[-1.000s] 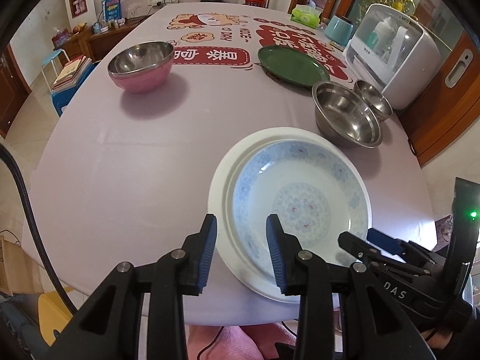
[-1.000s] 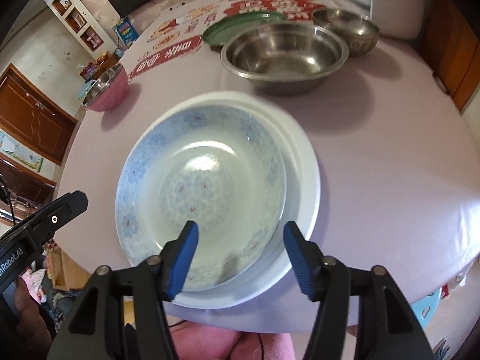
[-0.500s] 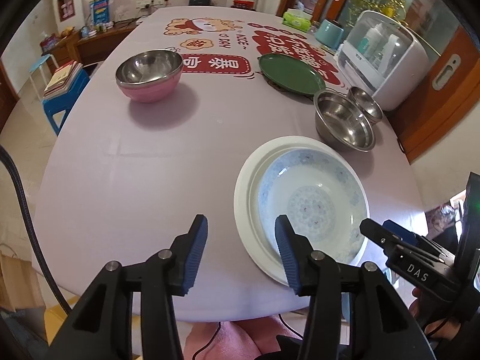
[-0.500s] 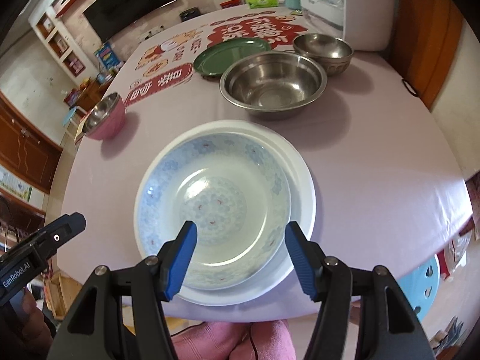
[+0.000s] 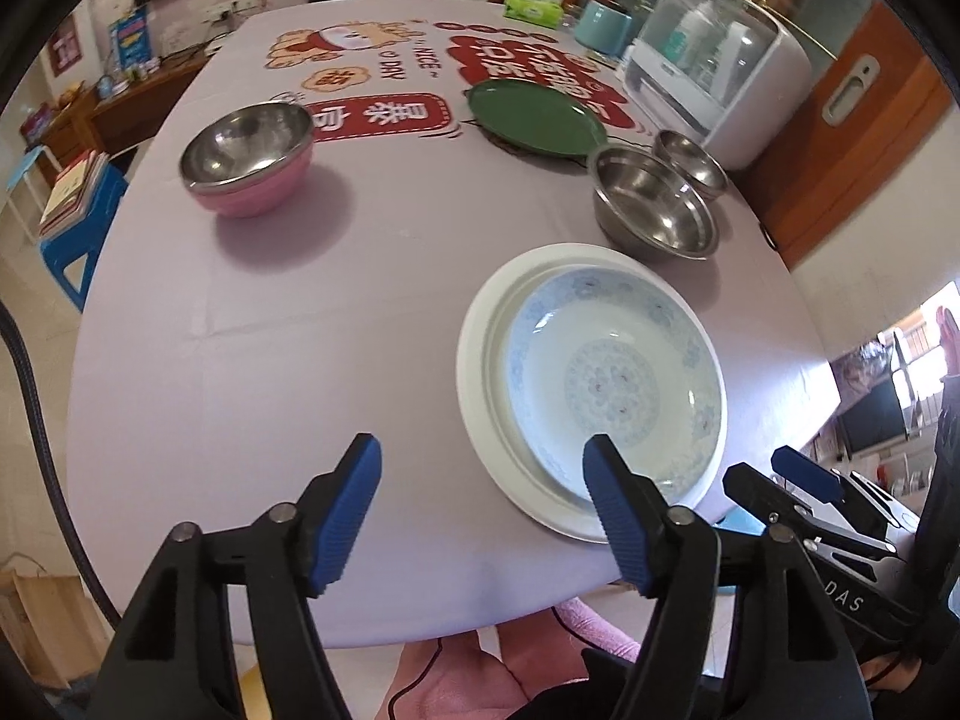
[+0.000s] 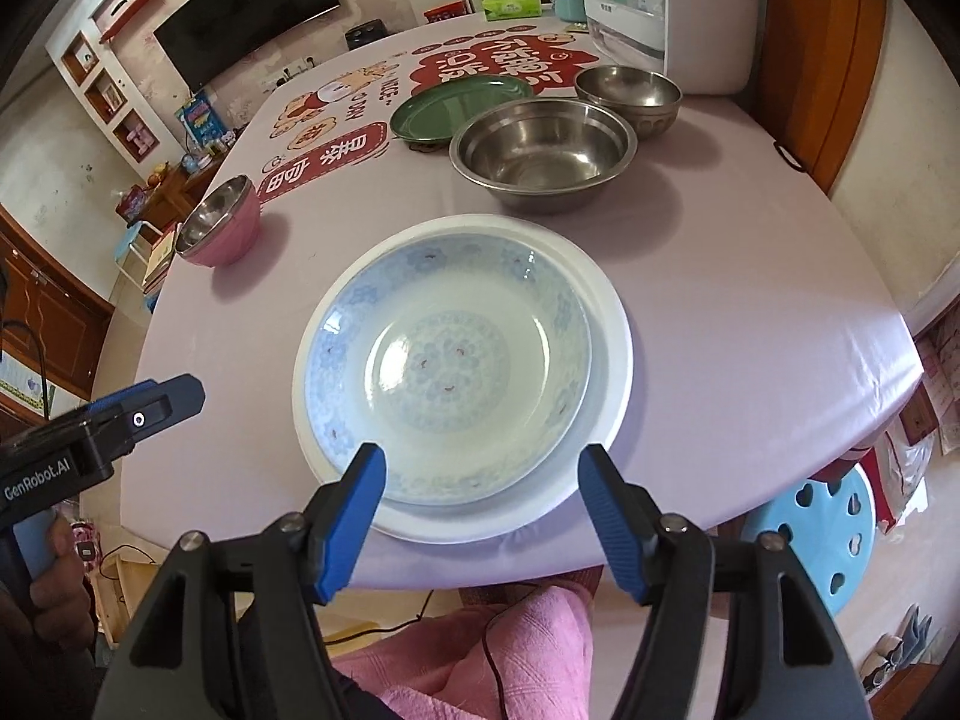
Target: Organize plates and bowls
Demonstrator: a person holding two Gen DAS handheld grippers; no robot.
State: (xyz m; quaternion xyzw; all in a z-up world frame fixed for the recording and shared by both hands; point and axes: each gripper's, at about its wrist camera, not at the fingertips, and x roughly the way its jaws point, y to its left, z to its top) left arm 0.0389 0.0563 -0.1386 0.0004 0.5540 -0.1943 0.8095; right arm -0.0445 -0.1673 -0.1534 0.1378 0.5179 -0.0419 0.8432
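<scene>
Two hand-held grippers, left [image 5: 480,474] and right [image 6: 480,480], hang over the worktop [image 5: 360,276], jaws opening with nothing between them. Blue-patterned bowl [image 6: 447,360] sits nested in white plate [image 6: 618,354]; steel bowl [image 6: 543,147] likely follows, best pinched by its rim.

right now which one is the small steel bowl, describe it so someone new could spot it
Find the white appliance at the table's far right edge. Right in front of it stand two bare steel bowls side by side, next to the green plate. The small steel bowl is the one nearer the appliance: narrower than the big steel bowl, and without the pink bowl's coloured outside.
</scene>
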